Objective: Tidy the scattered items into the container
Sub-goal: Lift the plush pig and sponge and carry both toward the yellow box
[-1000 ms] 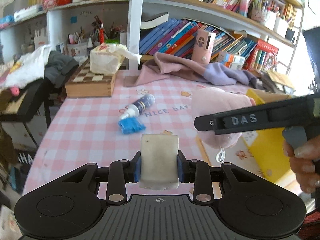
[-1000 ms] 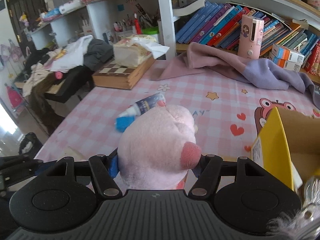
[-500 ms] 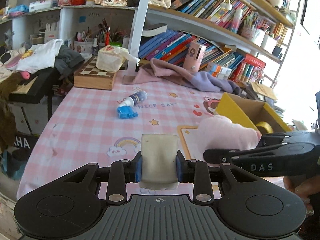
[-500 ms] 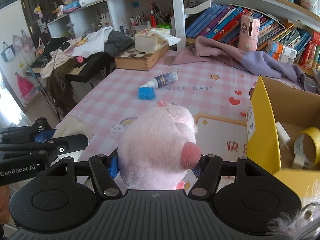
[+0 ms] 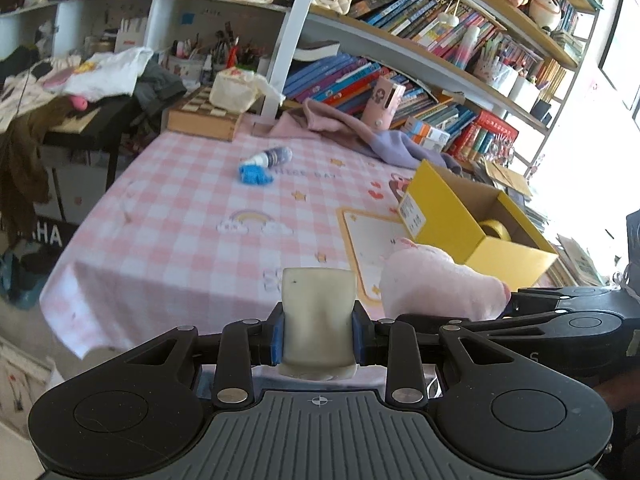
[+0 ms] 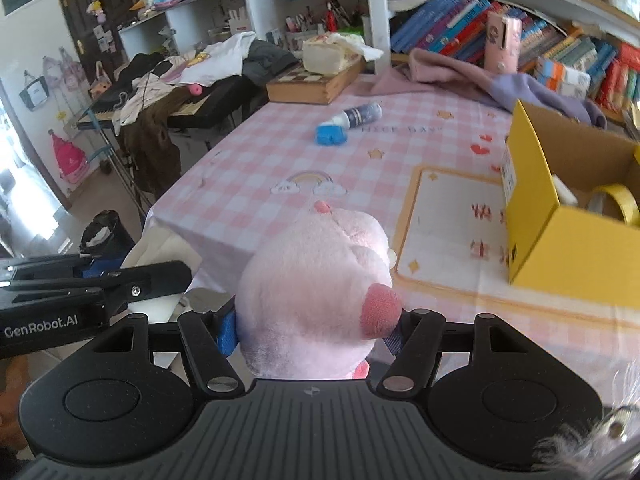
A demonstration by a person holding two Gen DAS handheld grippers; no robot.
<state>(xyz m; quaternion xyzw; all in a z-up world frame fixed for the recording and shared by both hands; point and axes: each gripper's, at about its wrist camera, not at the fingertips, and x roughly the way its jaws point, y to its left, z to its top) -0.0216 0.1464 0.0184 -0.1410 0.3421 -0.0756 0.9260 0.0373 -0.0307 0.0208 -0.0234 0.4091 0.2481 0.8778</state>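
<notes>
Left wrist view: one left gripper [image 5: 318, 330] sits at 6 o'clock, its blue pads clamped on a single pale cream block [image 5: 318, 316] that stands upright between them. At 4 o'clock one right gripper [image 5: 532, 316] reaches in from the right edge, carrying one pink plush toy [image 5: 438, 286] above the near part of the table. One yellow box [image 5: 444, 216], open-topped, stands on the pink checked tablecloth [image 5: 180, 216] at 3 o'clock, just beyond the plush; one roll of yellow tape [image 5: 496, 230] lies inside it. Toward 12 o'clock one dark blue bottle [image 5: 274, 157] lies on its side, with one crumpled blue item [image 5: 254, 175] touching its white tip. Behind them are one wooden chessboard box [image 5: 204, 116] with one cream pouch [image 5: 234, 92] on top, and one pink and lilac garment [image 5: 360, 136] heaped before the bookshelf [image 5: 420, 40].

Right wrist view: the right gripper [image 6: 312, 330] at 6 o'clock grips the plush toy [image 6: 316, 292], which fills the gap between the fingers and hides most of the table's near edge. At 9 o'clock the left gripper [image 6: 120, 280] comes in side-on; its fingertips are not clear here. The yellow box [image 6: 568, 240] stands at 3 o'clock, well clear of the plush, with the tape roll [image 6: 620, 200] and one white item [image 6: 564, 194] inside. The bottle [image 6: 362, 114] and blue item [image 6: 330, 134] lie at 12 o'clock, nothing between them and the box but bare cloth. One keyboard stand piled with clothes [image 6: 180, 76] stands off the table at 10 o'clock.
</notes>
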